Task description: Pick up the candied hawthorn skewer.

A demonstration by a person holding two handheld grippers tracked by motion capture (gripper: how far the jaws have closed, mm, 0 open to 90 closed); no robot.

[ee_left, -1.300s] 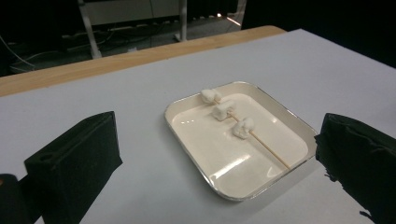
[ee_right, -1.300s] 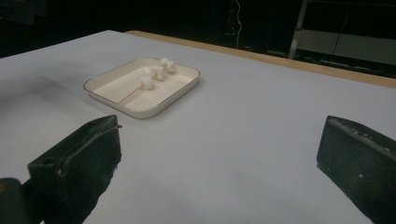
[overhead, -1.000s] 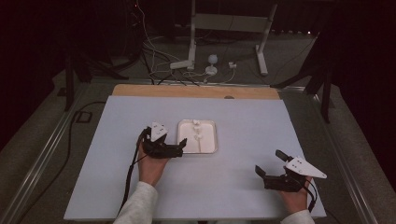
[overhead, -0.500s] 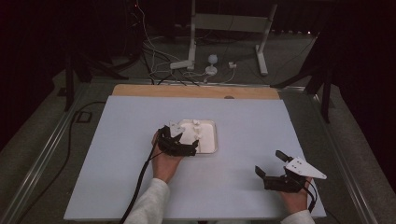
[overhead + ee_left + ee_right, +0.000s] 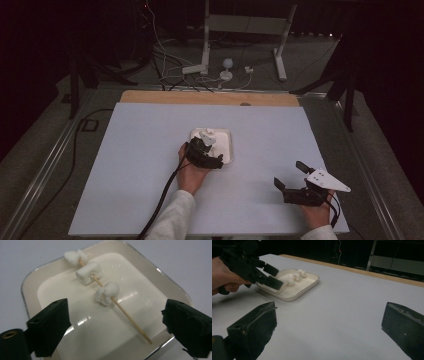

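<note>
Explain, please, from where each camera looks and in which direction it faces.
High view: above the person's side, facing forward and down on the table; forearms, both grippers show.
Left gripper view: rides the left gripper, looking down at the marshmallow skewer in the dish.
Right gripper view: rides the right gripper, facing across the table.
All share the dish.

In the high view, the left gripper (image 5: 206, 152) covers the near-left part of the white tray (image 5: 226, 137), and the skewer on the tray is too small to resolve. In the left gripper view, the tray's near corner is cut off by the bottom edge, and its near-left rim sits behind the left jaw. In the right gripper view, the left gripper (image 5: 265, 272) hides the skewer's (image 5: 282, 287) near end, and the marshmallows (image 5: 298, 275) are blurred together. The person's forearms leave the high view at its bottom edge.
</note>
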